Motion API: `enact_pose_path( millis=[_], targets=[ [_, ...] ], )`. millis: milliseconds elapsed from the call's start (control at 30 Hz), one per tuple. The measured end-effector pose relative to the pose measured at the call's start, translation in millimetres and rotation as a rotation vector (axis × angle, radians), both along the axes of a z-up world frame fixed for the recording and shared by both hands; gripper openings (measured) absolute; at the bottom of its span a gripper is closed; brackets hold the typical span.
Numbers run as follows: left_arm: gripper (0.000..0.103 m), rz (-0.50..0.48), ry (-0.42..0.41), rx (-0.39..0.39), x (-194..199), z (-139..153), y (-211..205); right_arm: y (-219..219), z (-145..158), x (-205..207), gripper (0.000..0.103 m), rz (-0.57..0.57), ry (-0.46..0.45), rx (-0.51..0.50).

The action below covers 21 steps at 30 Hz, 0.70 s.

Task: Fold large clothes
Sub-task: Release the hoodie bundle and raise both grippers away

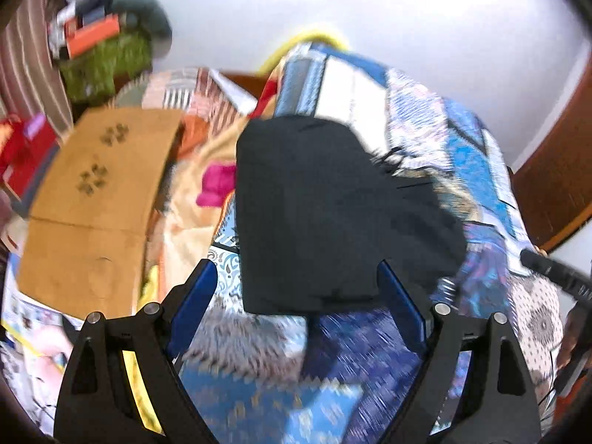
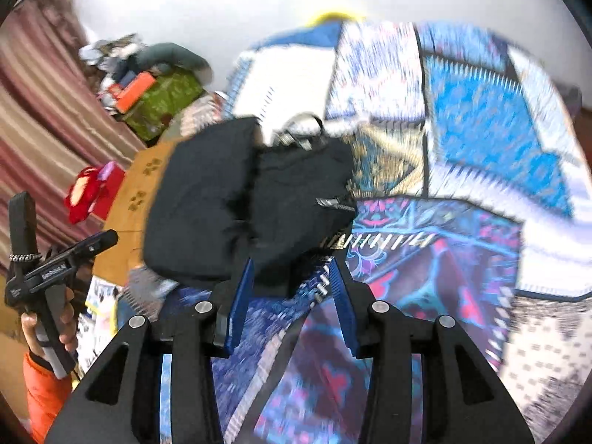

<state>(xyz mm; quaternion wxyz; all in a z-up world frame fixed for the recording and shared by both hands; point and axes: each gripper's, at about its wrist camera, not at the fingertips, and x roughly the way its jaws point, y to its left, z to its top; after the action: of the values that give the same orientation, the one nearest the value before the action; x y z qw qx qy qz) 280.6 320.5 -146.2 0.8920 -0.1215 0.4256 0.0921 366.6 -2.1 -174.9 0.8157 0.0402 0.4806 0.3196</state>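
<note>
A black garment (image 1: pixel 325 214) lies folded into a thick pad on the blue patterned bedspread (image 1: pixel 462 140). My left gripper (image 1: pixel 298 277) is open, its blue fingers (image 1: pixel 199 296) standing on either side of the garment's near edge, empty. In the right wrist view the same black garment (image 2: pixel 244 199) lies ahead and to the left. My right gripper (image 2: pixel 292 270) is open and empty, its blue fingers (image 2: pixel 242 296) just short of the garment's near edge. The left gripper body (image 2: pixel 48 273) shows at the left, held by a hand.
A flattened cardboard box (image 1: pixel 92 203) lies left of the garment on the bed. A pink cloth (image 1: pixel 216 185) and orange blanket sit between them. Cluttered boxes (image 1: pixel 96 33) and a striped curtain (image 2: pixel 40 118) stand at the far left. A wooden door (image 1: pixel 555 170) is on the right.
</note>
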Motion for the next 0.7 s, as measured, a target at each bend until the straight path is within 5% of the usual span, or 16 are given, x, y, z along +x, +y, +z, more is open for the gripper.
enact_pose_path(
  millis=[167, 367, 533, 700],
  targets=[
    [0.088, -0.038, -0.160, 0.141, -61.7, 71.1, -48.8, -16.2, 81.4, -53.7, 0.039, 0.042, -0.196, 0.096],
    [0.088, -0.031, -0.431, 0.177, -159.0, 157.9, -101.0, -33.3, 166.5, -137.9, 0.047, 0.057, -0.464, 0.245],
    [0.088, 0.012, -0.626, 0.257, -234.0, 194.0, -144.9, -48.9, 195.2, -203.4, 0.052, 0.049, -0.640, 0.327],
    [0.088, 0.069, -0.753, 0.316, -287.9, 195.4, -183.0, -59.3, 199.6, -246.3, 0.052, 0.021, -0.738, 0.348]
  ],
)
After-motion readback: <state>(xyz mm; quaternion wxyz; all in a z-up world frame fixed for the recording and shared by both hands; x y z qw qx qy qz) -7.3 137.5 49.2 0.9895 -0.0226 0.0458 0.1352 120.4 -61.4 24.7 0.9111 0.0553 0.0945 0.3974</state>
